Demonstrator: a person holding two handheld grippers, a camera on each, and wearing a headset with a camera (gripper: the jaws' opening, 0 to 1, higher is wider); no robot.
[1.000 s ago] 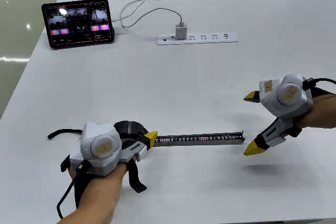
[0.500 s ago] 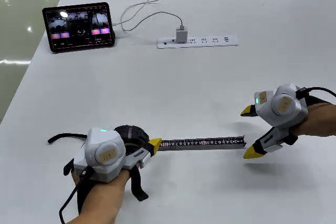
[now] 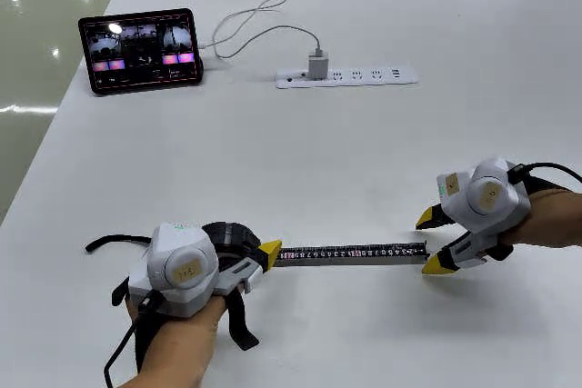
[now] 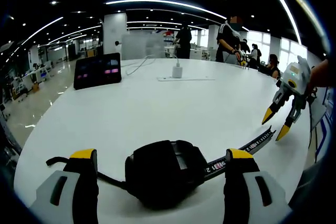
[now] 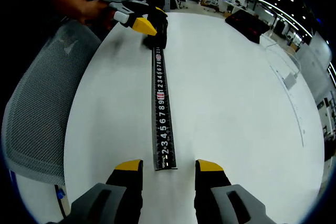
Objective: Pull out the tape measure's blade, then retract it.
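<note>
A black tape measure case (image 3: 227, 232) lies on the white table (image 3: 300, 161), its blade (image 3: 350, 252) drawn out flat toward the right. My left gripper (image 3: 250, 247) stands open astride the case (image 4: 165, 174), with a small gap on each side. The right gripper (image 3: 429, 243) is open, low over the table, one yellow tip on each side of the blade's free end. In the right gripper view the blade (image 5: 160, 108) runs from between the right gripper's (image 5: 169, 164) tips to the case (image 5: 157, 24). The left gripper view has the right gripper (image 4: 275, 126) at the blade's (image 4: 257, 142) end.
A tablet (image 3: 141, 49) with a lit screen stands at the far left. A white power strip (image 3: 350, 75) with a charger (image 3: 317, 65) and cable lies at the far middle. A black strap (image 3: 109, 243) trails left of the case. A mesh chair (image 5: 42, 103) stands by the table edge.
The right gripper has come down and in toward the blade's end, and its tips now straddle it. The left gripper, case and blade have stayed put; the head camera shifted slightly.
</note>
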